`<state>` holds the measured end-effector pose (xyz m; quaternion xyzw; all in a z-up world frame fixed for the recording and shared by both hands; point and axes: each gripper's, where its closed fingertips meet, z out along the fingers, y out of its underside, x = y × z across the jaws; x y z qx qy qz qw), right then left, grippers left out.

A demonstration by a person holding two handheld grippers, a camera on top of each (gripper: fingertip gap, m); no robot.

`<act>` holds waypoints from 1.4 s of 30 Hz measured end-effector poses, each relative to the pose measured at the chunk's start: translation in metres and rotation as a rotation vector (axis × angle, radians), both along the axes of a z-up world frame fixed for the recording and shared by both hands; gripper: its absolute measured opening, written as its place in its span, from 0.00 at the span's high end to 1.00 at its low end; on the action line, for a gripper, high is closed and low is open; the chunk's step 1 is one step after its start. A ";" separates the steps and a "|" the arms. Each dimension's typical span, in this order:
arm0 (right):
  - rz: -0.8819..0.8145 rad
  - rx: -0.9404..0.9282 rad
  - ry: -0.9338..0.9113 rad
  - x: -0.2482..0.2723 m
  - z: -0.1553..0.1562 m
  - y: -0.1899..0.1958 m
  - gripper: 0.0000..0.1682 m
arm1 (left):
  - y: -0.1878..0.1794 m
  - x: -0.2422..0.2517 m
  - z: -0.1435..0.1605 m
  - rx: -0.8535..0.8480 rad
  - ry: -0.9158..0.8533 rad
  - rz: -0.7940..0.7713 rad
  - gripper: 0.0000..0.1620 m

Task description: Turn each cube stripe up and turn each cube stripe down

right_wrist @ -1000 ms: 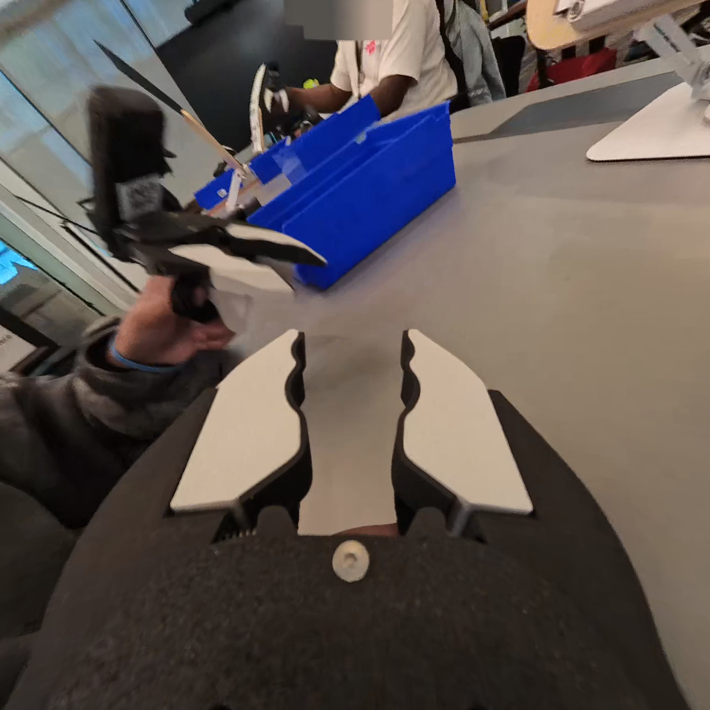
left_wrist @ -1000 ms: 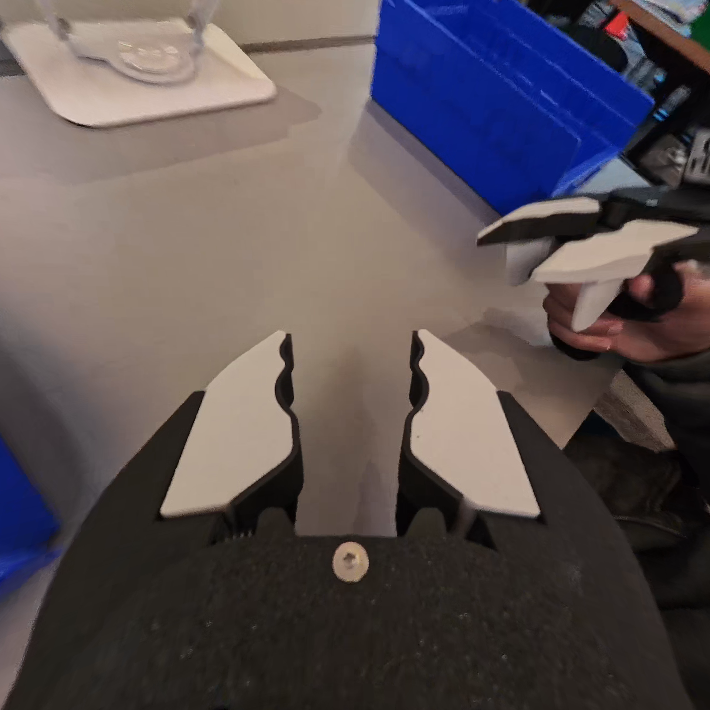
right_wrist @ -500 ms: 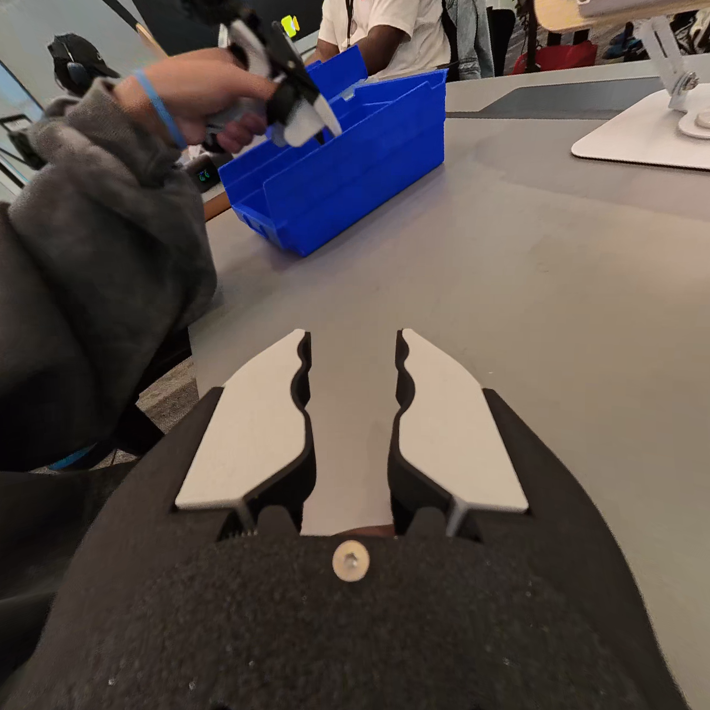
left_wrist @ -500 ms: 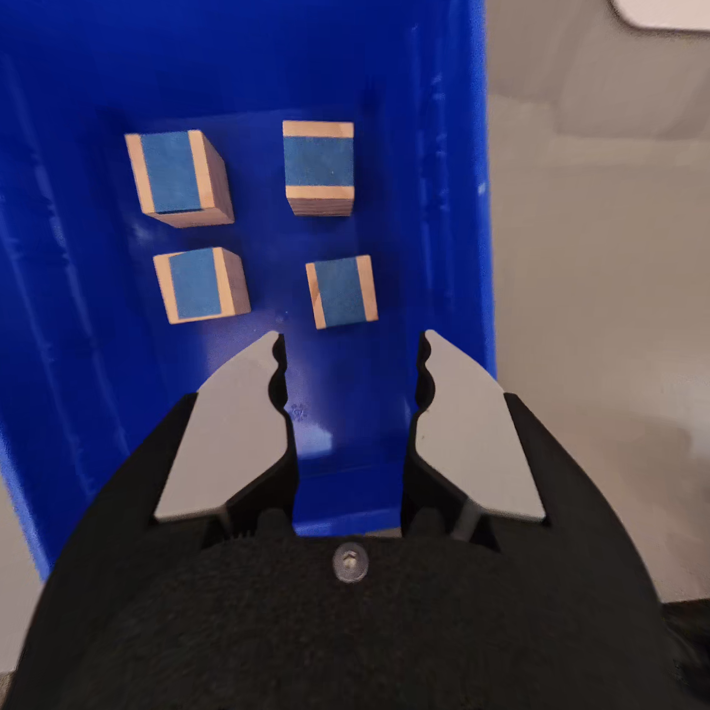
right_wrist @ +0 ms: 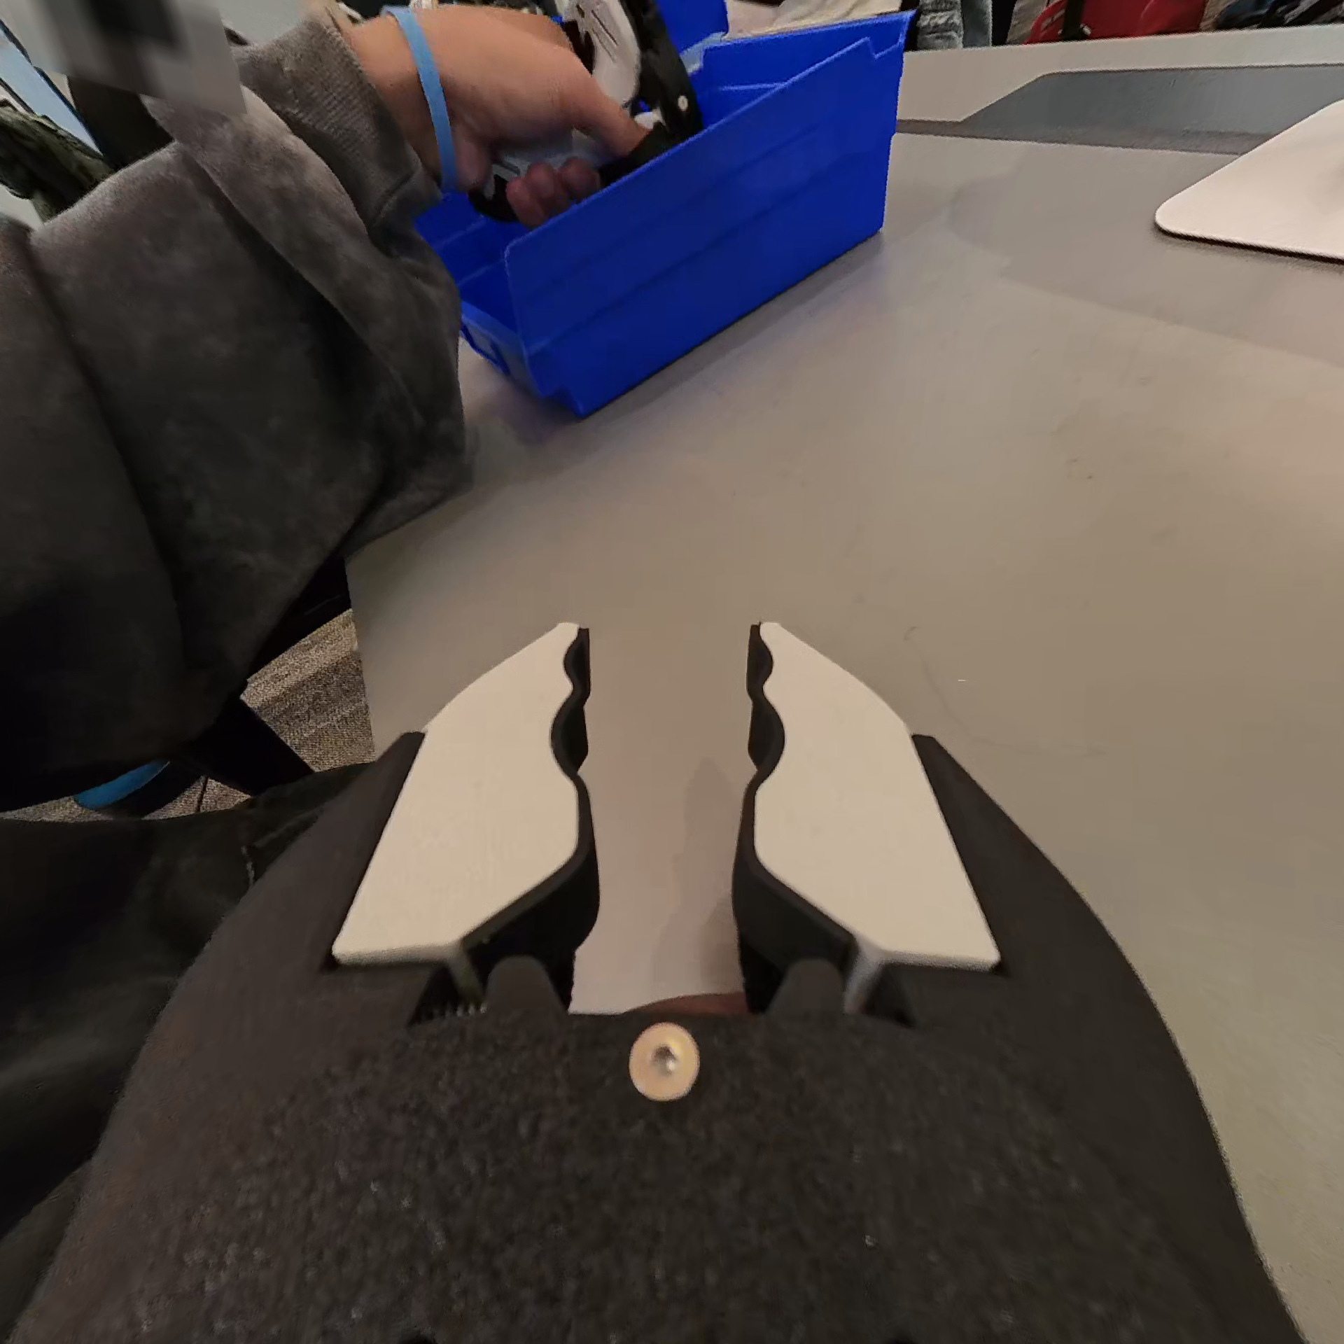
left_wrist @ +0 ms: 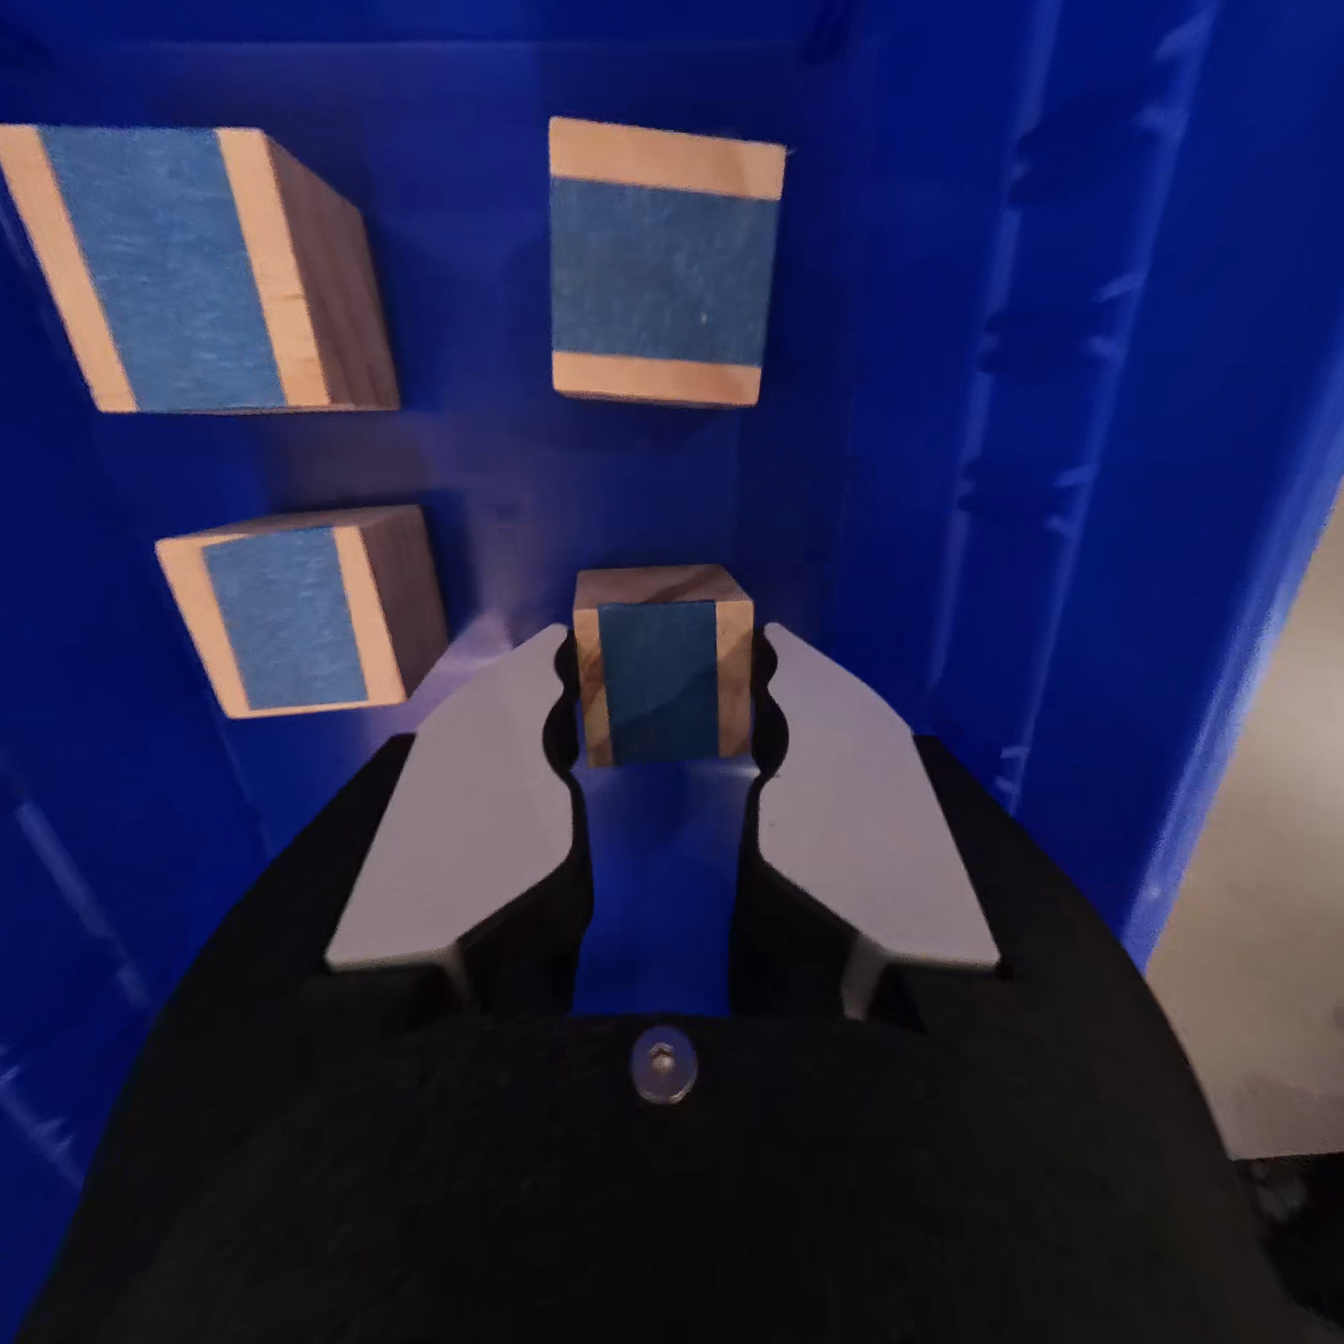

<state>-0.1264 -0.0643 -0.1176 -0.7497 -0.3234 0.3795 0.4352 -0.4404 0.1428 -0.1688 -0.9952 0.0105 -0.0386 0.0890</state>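
Observation:
In the left wrist view, several wooden cubes with a blue stripe lie in a blue bin. Three of them show the stripe on top: far left, far right and near left. My left gripper is shut on the near right cube, with both pads against its wooden sides and its stripe face towards the camera. My right gripper is open and empty above the grey table. In the right wrist view the left gripper reaches down into the bin, its fingers hidden.
A person's grey sleeve and hand with a blue wristband fill the left of the right wrist view. A white stand base lies at the far right of the table. The bin's right wall is close to the held cube.
My left gripper swung from the table over the bin, dropped down among the cubes, and its jaws closed from wide open onto the near right cube. My right gripper stayed open and hardly moved.

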 end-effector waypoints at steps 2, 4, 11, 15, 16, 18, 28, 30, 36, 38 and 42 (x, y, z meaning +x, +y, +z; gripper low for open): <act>-0.005 -0.003 0.001 0.002 -0.001 0.001 0.76 | -0.004 -0.001 0.008 0.022 -0.025 -0.013 0.73; -0.012 -0.003 0.015 0.004 0.002 0.002 0.76 | -0.009 0.000 0.022 0.067 -0.077 -0.025 0.73; -0.078 -0.009 0.053 0.024 0.007 0.017 0.76 | -0.043 0.049 0.107 0.350 -0.382 -0.137 0.73; -0.103 -0.071 0.130 0.034 0.009 0.025 0.77 | -0.076 0.114 0.153 0.468 -0.644 -0.287 0.73; -0.104 -0.085 0.151 0.036 0.011 0.027 0.77 | -0.084 0.132 0.162 0.482 -0.722 -0.323 0.73; -0.119 -0.107 0.190 0.041 0.014 0.032 0.77 | -0.102 0.170 0.173 0.475 -0.879 -0.400 0.73; -0.019 -0.278 0.547 0.037 0.082 0.057 0.73 | -0.146 0.289 0.164 0.211 -1.516 -0.487 0.73; 0.014 -0.250 0.538 0.031 0.089 0.057 0.70 | -0.148 0.299 0.160 0.149 -1.611 -0.458 0.73; 0.040 0.172 0.166 0.019 0.086 0.048 0.61 | -0.156 0.316 0.135 -0.068 -1.715 -0.372 0.73; 0.052 0.278 0.037 0.013 0.080 0.045 0.59 | -0.159 0.319 0.133 -0.098 -1.725 -0.376 0.73; 0.055 0.416 -0.110 0.003 0.072 0.044 0.60 | -0.171 0.324 0.133 -0.175 -1.740 -0.396 0.73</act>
